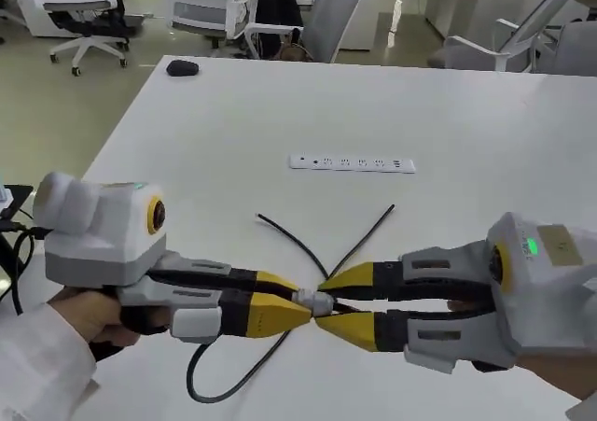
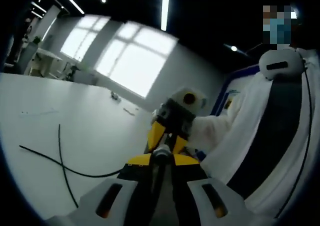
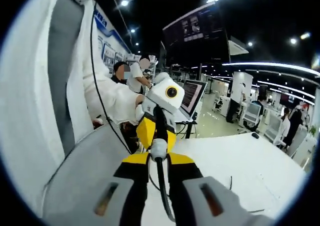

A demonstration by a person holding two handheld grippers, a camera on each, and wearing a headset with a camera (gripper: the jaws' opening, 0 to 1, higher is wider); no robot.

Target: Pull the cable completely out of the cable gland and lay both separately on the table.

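Observation:
The small white cable gland hangs above the table between the two grippers, which meet tip to tip. My left gripper comes in from the left and is shut on the gland. My right gripper comes in from the right and is shut on the black cable, which runs back between its jaws right behind the gland. Two black cable strands cross on the table beyond the grippers, and a loop hangs toward the near edge.
A white power strip lies mid-table beyond the cable. A black mouse sits at the far left corner. Office chairs stand past the table. The white table stretches wide to the right.

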